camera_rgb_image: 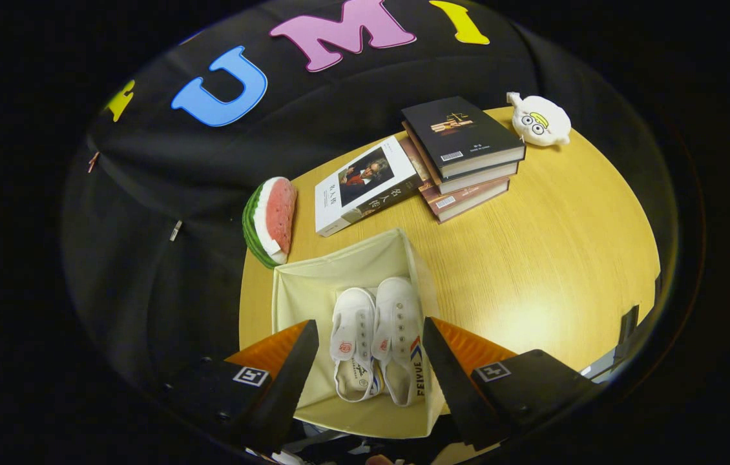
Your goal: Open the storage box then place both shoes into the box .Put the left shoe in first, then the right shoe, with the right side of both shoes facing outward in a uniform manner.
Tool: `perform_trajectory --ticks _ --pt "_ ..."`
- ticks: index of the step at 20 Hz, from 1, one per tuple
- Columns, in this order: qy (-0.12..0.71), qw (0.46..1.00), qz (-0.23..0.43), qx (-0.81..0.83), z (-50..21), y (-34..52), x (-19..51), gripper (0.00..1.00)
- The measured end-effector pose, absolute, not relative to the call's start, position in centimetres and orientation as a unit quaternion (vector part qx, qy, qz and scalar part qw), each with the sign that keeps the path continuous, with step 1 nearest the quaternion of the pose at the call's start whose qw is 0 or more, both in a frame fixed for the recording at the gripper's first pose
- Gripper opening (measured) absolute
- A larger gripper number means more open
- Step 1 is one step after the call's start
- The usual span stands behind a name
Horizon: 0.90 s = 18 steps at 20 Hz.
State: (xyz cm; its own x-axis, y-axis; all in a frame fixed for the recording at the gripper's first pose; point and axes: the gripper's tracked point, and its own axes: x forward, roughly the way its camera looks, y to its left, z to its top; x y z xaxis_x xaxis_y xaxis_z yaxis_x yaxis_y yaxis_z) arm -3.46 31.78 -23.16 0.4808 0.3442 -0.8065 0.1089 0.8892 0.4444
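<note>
Since both shoes already lie side by side inside the open box (pixel 313 290), the task looks, by my judgement, at or near its end. One shoe (pixel 352 345) sits nearer the left finger and the other shoe (pixel 398 336) nearer the right finger, both in the gap between the tongs (pixel 370 349) and a little below them. The tongs stand wide apart with nothing gripped, neither finger touching shoe or box wall as far as I can tell. What remains is probably only to lift clear without catching the soft walls, or to nudge a shoe if its facing is wrong. Whether the right sides face outward is hard to judge from above, and which shoe is left or right I cannot tell. The box's near edge and the shoes' heels are partly covered by the fingers. Beyond the box on the bench (pixel 533 258) lie a watermelon slice (pixel 271 219), a book (pixel 365 184), a stack of books (pixel 465 155) and a plush toy (pixel 539 121), well apart from the tongs.
</note>
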Motion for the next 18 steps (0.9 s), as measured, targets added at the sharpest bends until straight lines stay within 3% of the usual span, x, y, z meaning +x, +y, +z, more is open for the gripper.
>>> perform_trajectory --ticks 18 --pt "0.389 0.905 -0.003 0.17 -16.8 14.5 -1.9 0.99"
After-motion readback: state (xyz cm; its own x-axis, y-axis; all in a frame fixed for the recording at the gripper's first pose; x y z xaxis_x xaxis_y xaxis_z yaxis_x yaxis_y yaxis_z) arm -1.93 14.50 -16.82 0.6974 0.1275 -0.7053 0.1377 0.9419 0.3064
